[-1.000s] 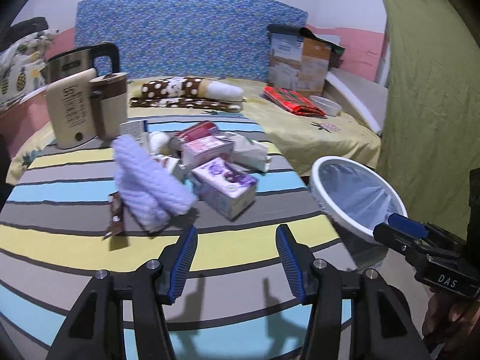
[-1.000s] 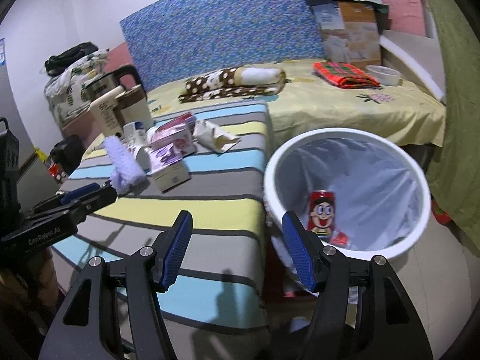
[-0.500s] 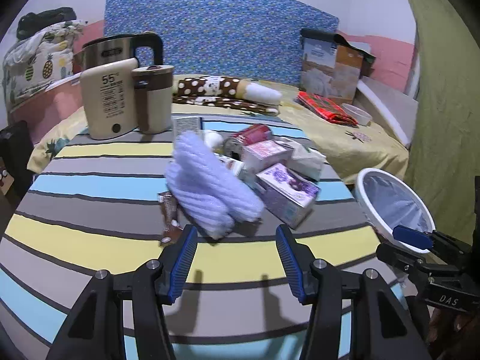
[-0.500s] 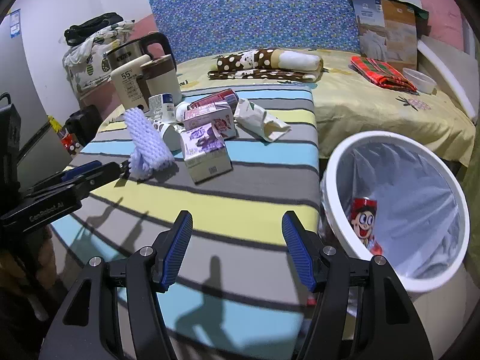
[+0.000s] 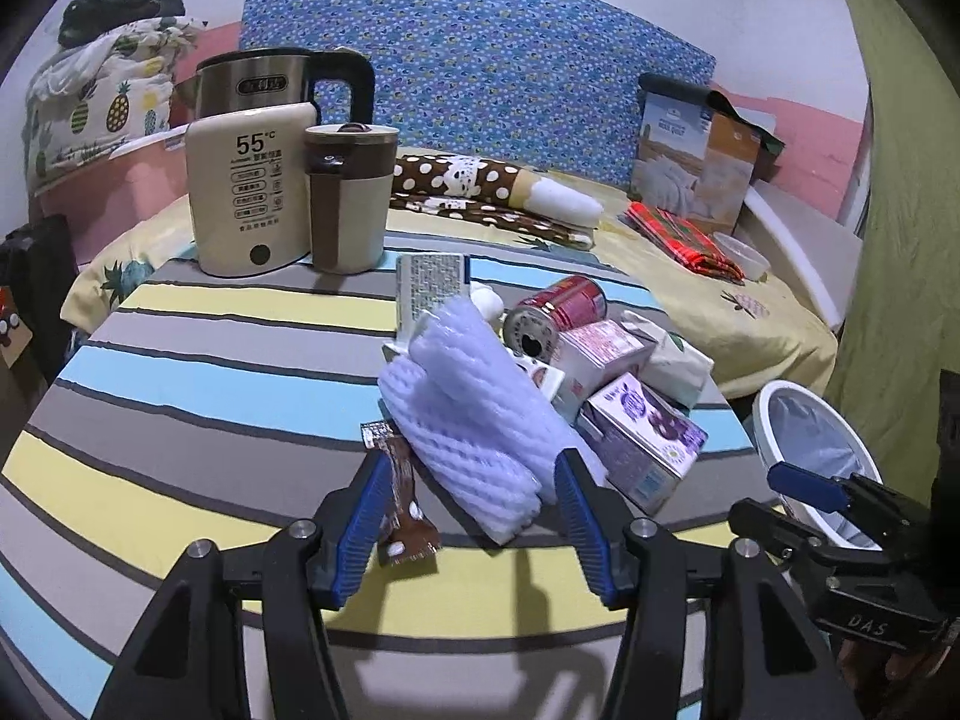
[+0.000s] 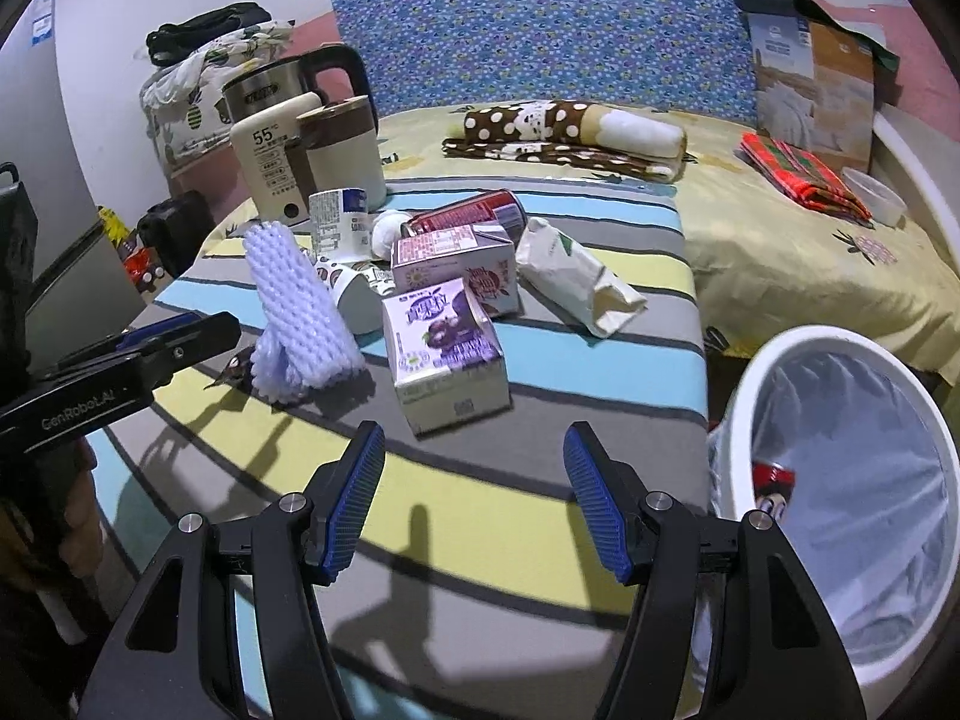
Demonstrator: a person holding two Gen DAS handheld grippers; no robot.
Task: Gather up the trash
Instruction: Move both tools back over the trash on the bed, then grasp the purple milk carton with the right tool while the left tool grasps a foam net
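- left gripper (image 5: 471,504) jaws wide open, straddling the near end of the white foam fruit net (image 5: 474,414) on the striped tabletop (image 5: 198,384)
- right gripper (image 6: 474,498) also open, empty, just short of the purple milk carton (image 6: 441,354)
- white trash bin (image 6: 774,360) beside the tabletop's right edge

Left wrist view: low over the striped table (image 5: 180,360), facing the bed's blue headboard (image 5: 480,60), close on the foam net (image 5: 474,414) framed by the left gripper (image 5: 474,522). Right wrist view: lower right of the table edge, same heading, a little farther back, white bin (image 6: 780,360) just beside. Both share the trash pile, kettle (image 5: 264,78), bin; each sees the other gripper.
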